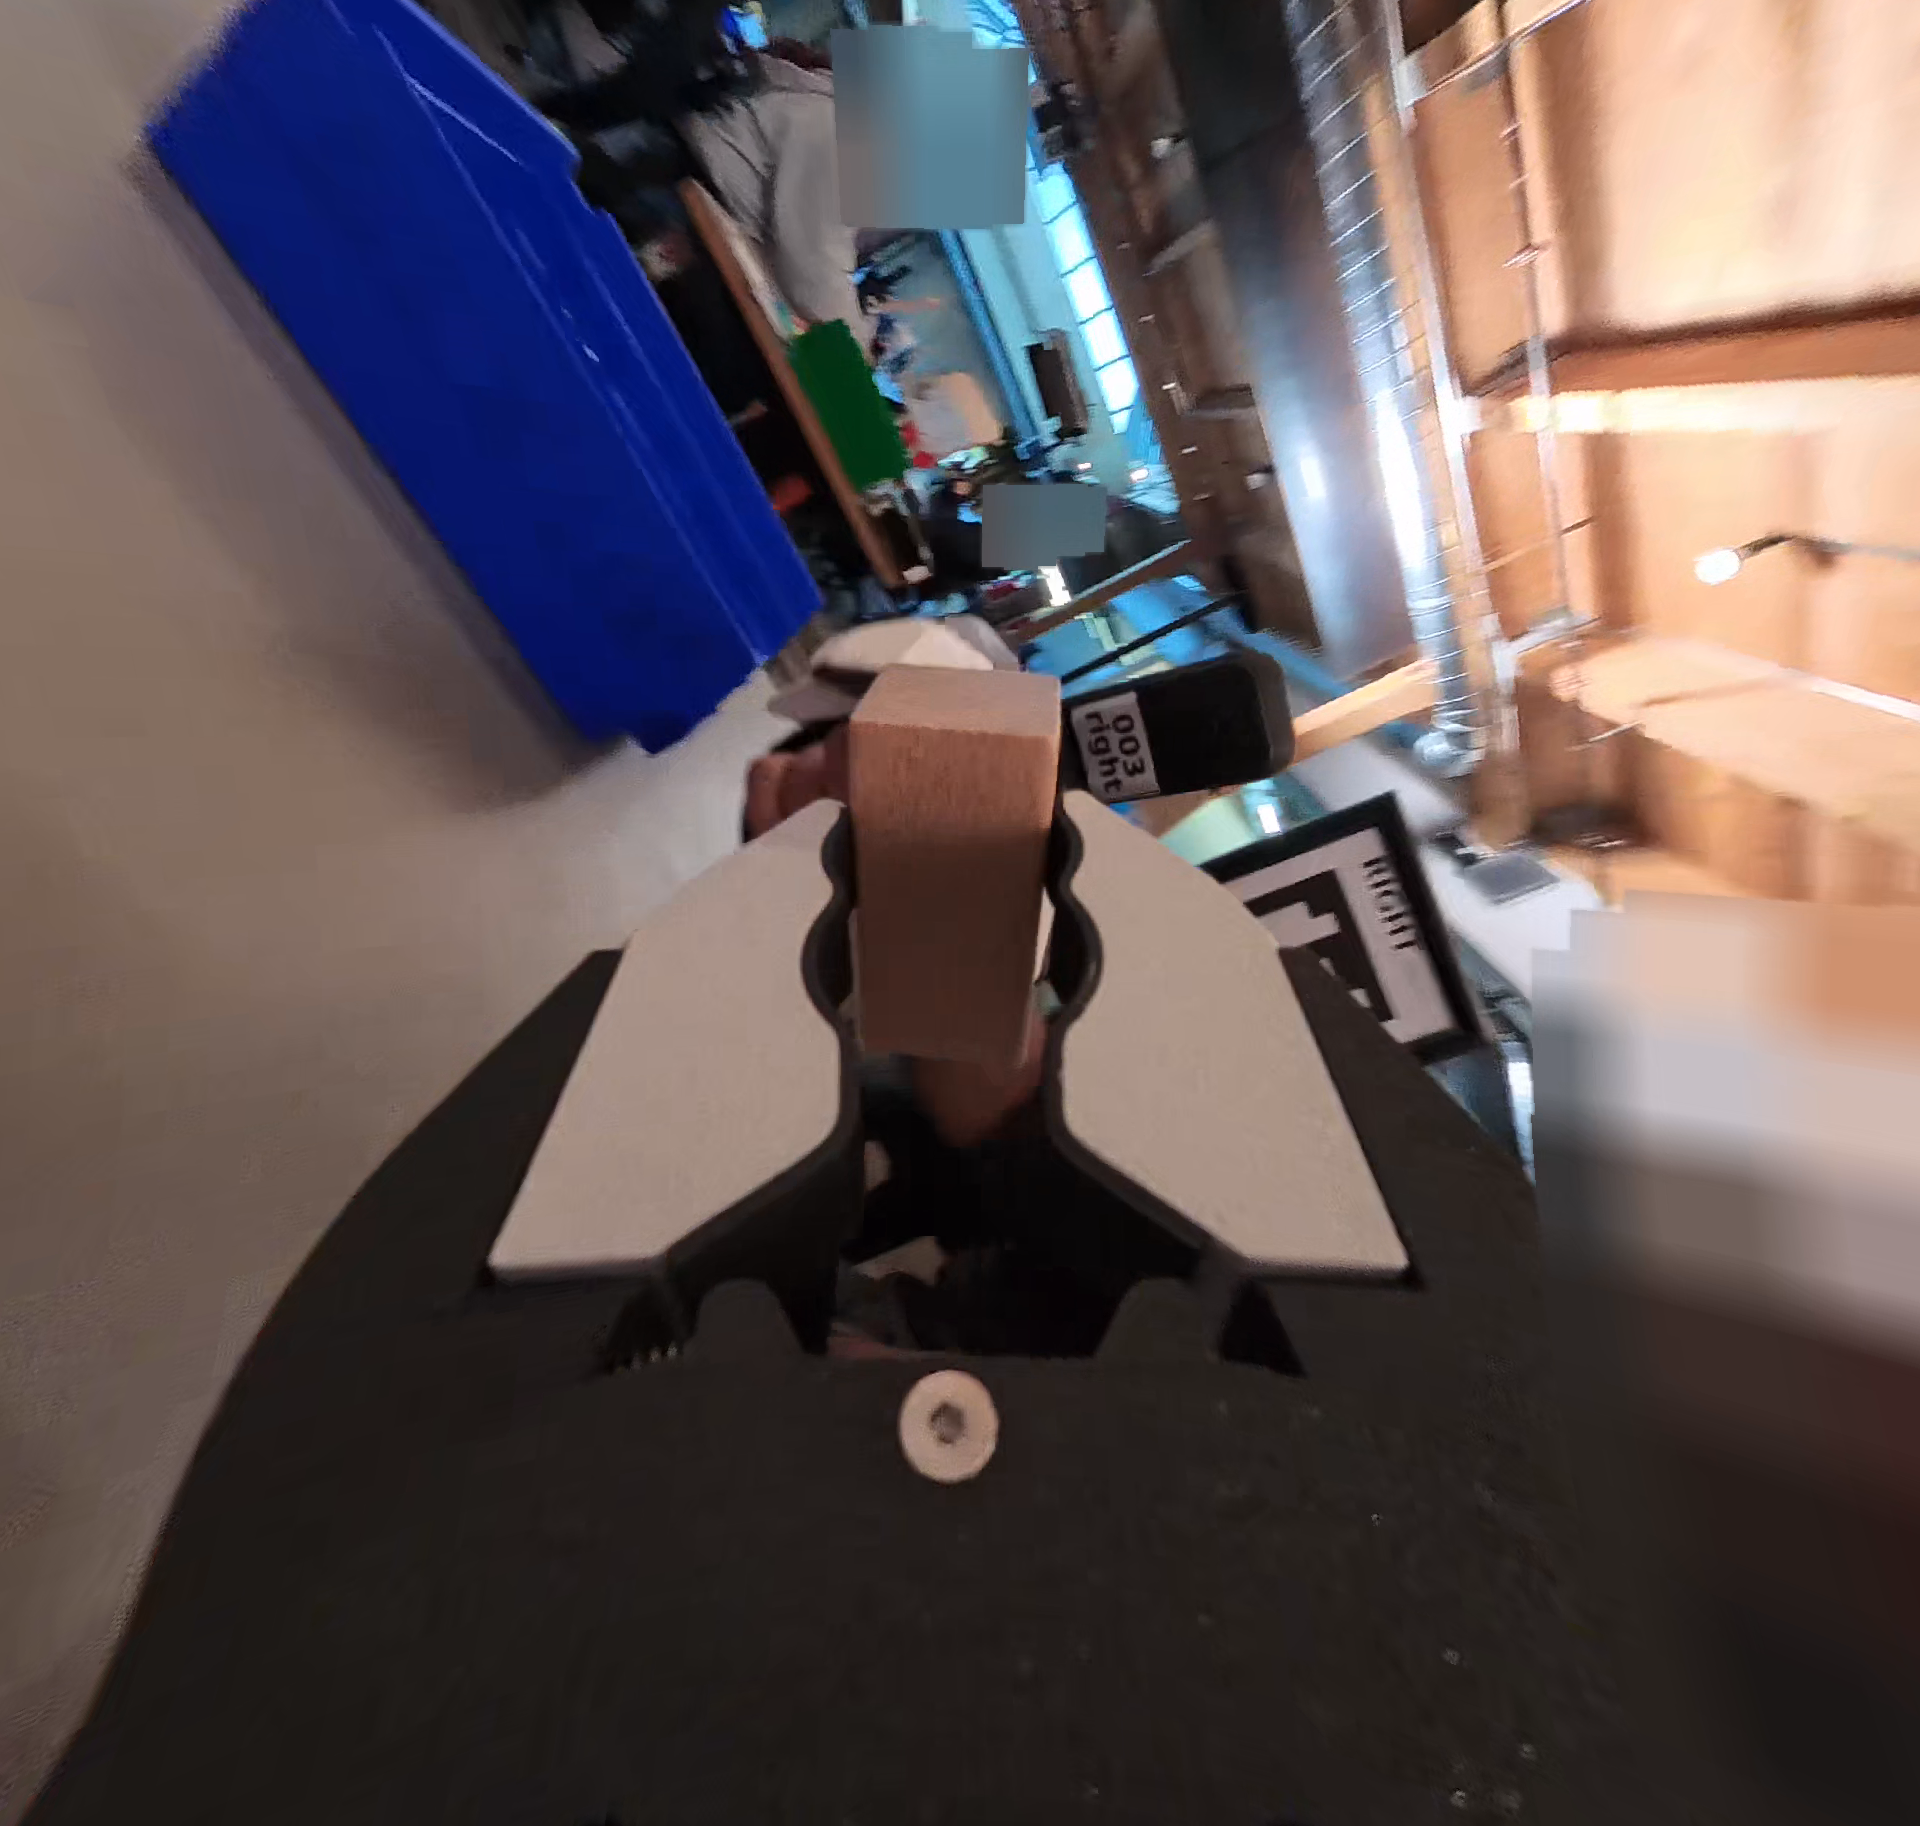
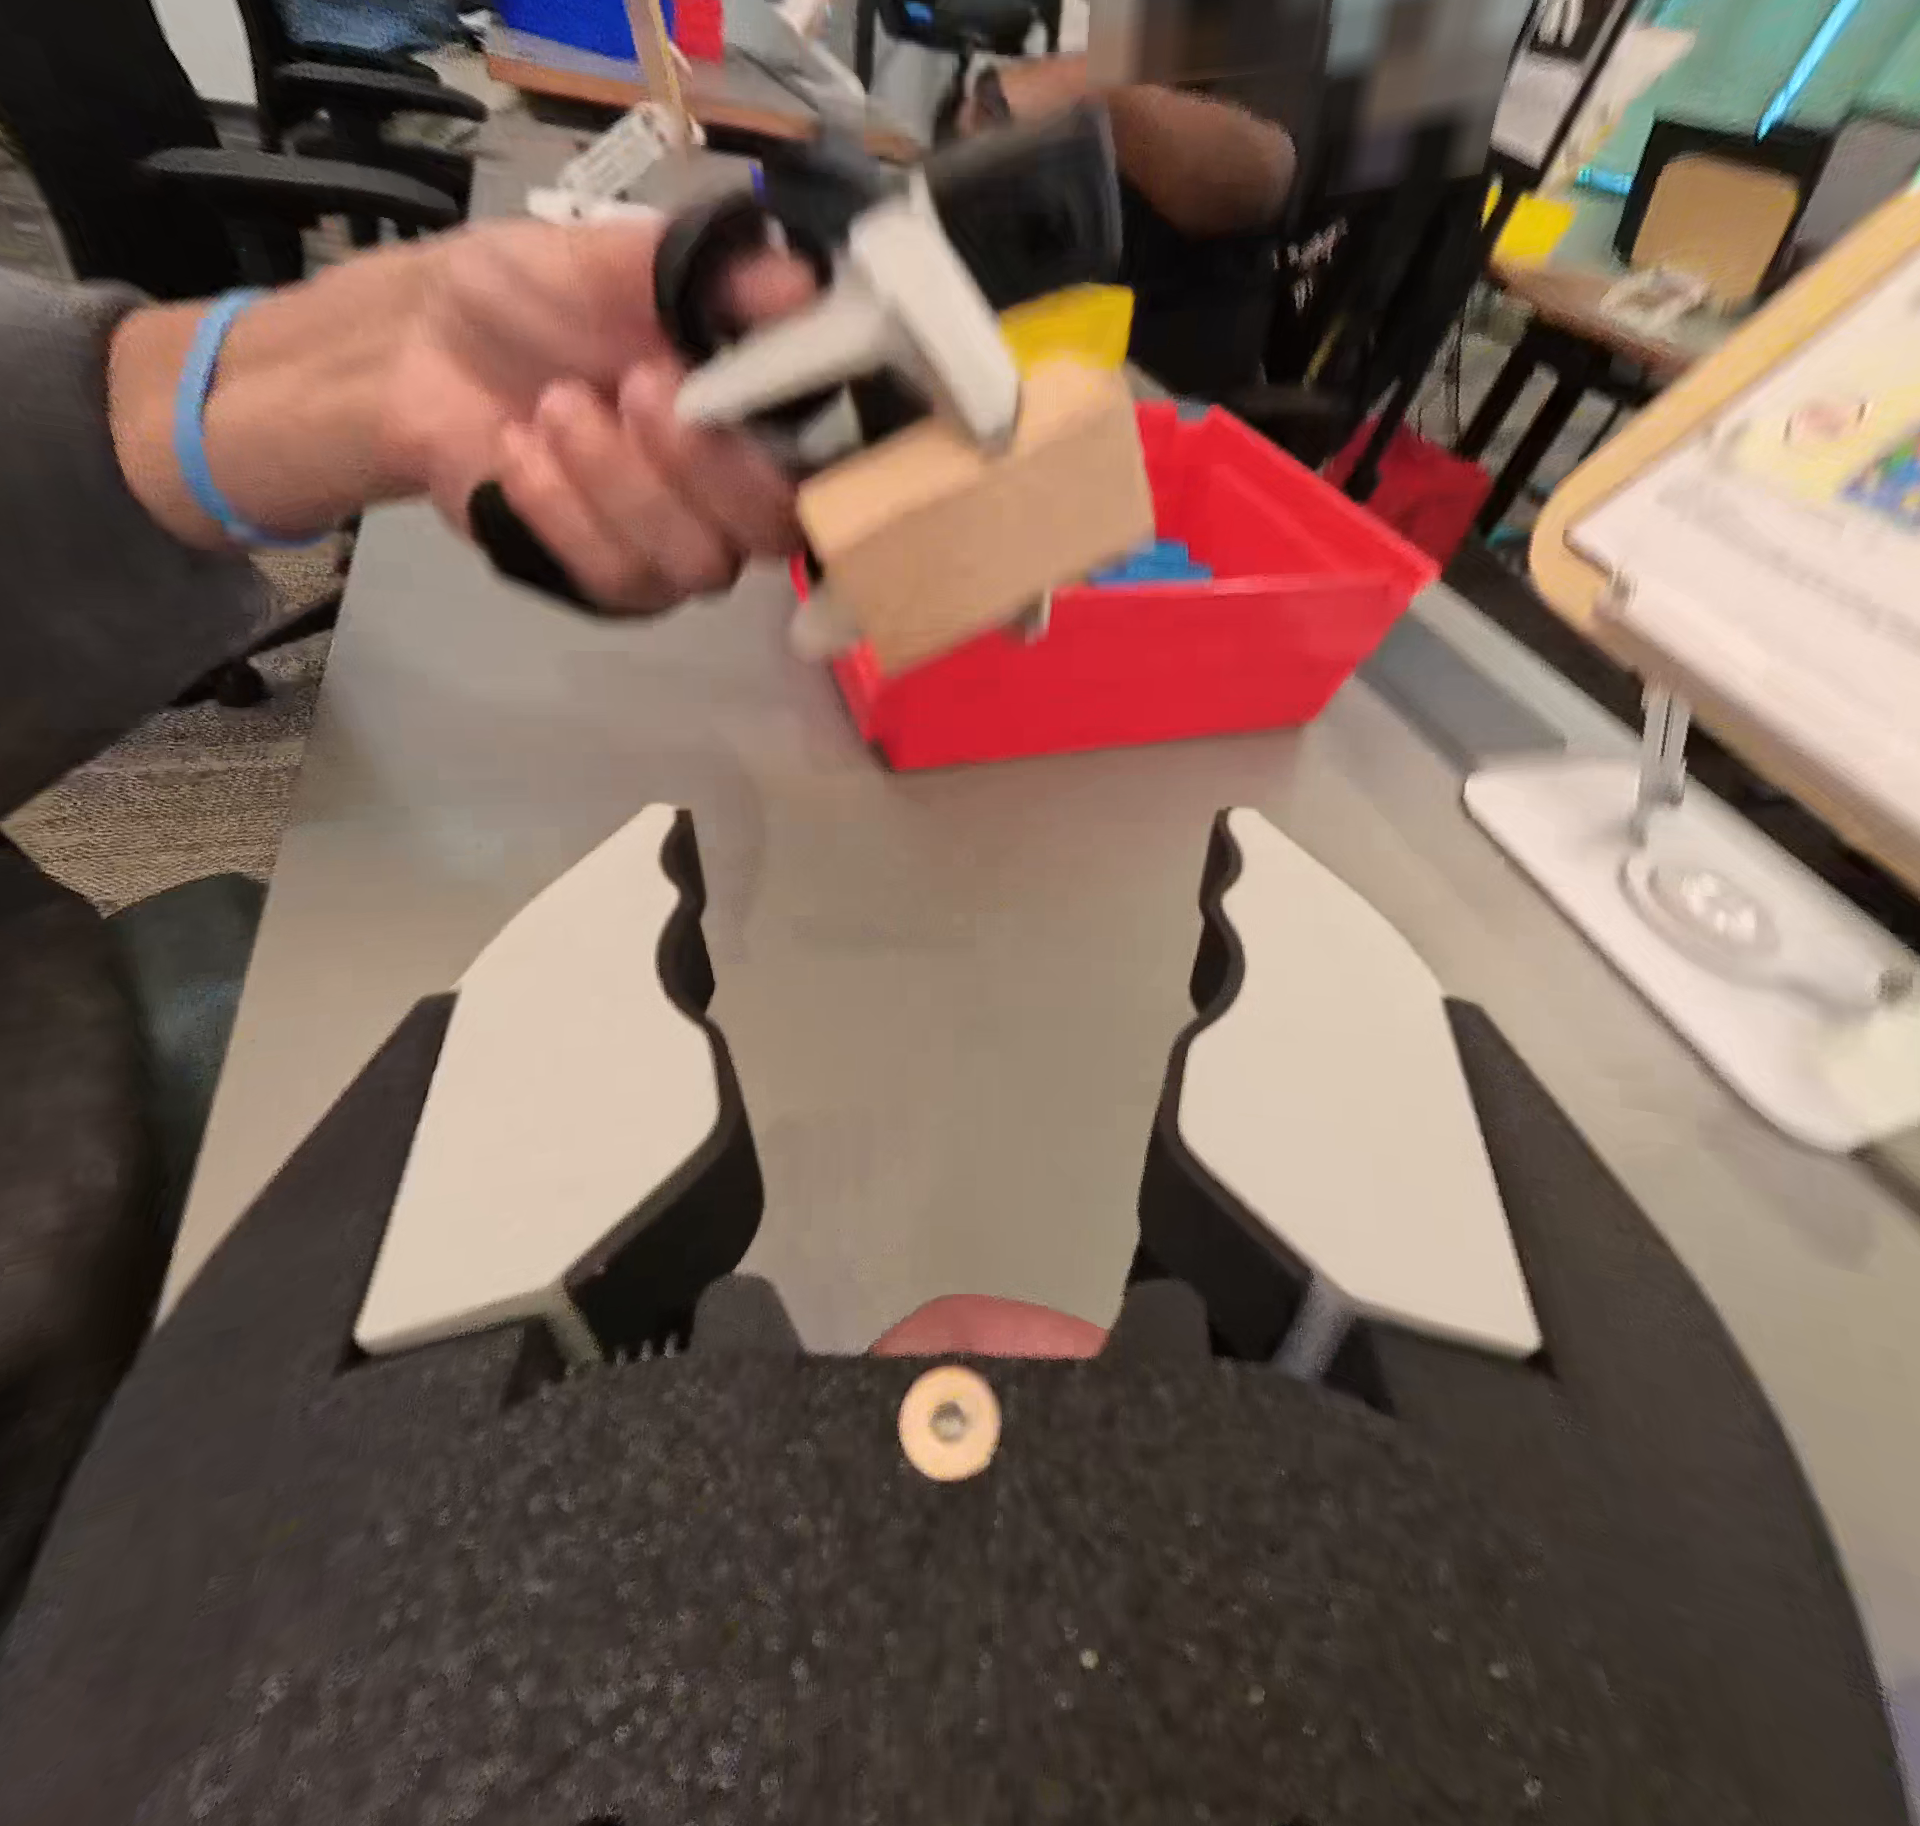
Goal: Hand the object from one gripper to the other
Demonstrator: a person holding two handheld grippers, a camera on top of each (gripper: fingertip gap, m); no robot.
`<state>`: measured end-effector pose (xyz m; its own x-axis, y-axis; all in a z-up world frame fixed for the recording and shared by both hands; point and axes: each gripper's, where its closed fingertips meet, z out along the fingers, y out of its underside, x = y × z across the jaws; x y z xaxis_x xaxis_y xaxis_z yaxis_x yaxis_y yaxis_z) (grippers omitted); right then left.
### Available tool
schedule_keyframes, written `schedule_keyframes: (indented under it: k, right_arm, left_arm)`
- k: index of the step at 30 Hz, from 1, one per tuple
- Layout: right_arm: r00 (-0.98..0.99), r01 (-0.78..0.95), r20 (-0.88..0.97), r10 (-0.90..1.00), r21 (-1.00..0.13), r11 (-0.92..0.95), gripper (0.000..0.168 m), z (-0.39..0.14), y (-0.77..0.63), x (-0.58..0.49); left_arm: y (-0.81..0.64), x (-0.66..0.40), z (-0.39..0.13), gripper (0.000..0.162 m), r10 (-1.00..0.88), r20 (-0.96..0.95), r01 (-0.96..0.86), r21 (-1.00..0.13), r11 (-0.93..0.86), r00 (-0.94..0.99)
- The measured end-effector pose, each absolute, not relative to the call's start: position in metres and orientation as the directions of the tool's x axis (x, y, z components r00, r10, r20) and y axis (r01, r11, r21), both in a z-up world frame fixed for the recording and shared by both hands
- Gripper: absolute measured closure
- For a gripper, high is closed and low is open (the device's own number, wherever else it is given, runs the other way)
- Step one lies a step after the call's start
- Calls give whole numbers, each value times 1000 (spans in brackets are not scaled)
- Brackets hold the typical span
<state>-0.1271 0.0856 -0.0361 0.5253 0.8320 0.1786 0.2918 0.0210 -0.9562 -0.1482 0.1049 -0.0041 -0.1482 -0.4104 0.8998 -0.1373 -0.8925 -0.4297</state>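
A plain wooden block sits clamped between the fingers of my left gripper, which is rolled sideways in the air. In the right wrist view the same block hangs in the left gripper, held by a hand above the table, ahead and slightly left. My right gripper is open and empty, low over the grey table, well short of the block. Part of the right gripper's black body shows behind the block in the left wrist view.
A red bin with blue pieces and a yellow piece stands behind the block. A blue bin lies on the table. A board on a white stand is at the right. Chairs and other tables stand behind.
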Motion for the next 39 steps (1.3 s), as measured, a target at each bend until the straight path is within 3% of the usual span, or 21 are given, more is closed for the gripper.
schedule_keyframes:
  k: [7, 10, 14, 16, 17, 21, 25, 27, 30, 35, 39]
  right_arm:
    - [452, 350, 296, 841, -927, 139, 78, -30, 92, -154]
    - [460, 301, 327, 826, -932, 202, 98, -22, 90, -153]
    - [450, 320, 335, 828, -926, 201, 98, -25, 90, -147]
    - [466, 332, 353, 811, -920, 210, 98, -22, 91, -139]
    - [481, 329, 331, 811, -927, 183, 98, -19, 92, -132]
    - [685, 291, 220, 695, -957, 15, 98, 11, 115, -56]
    - [933, 191, 123, 338, -966, -175, 98, 24, 144, 73]
    - [982, 161, 113, 149, -917, -365, 98, -10, 152, 133]
    - [995, 53, 97, -39, -792, -609, 98, -76, 155, 187]
    - [991, 15, 117, -68, -596, -803, 97, -157, 158, 200]
    - [984, -17, 147, -105, -503, -864, 97, -174, 166, 211]
  left_arm:
    - [83, -130, -15, 128, -277, 941, -207, -315, -926, -194]
    - [77, -126, -15, 128, -239, 945, -236, -290, -927, -223]
    - [78, -122, -22, 126, -215, 952, -233, -264, -936, -216]
    - [80, -126, -28, 95, -277, 949, -194, -304, -933, -151]
    - [80, -131, -29, 88, -301, 943, -169, -323, -931, -143]
    - [59, -151, -51, 99, -388, 916, -118, -398, -910, -100]
    - [11, -163, -115, 105, -477, 877, -215, -456, -863, 54]
    - [-1, -169, -135, 106, -496, 861, -243, -459, -854, 116]
    - [-8, -167, -126, 110, -438, 898, -236, -416, -878, 47]
    - [-7, -167, -139, 112, -533, 836, -287, -484, -827, 128]
    - [-10, -166, -140, 112, -566, 812, -307, -508, -805, 139]
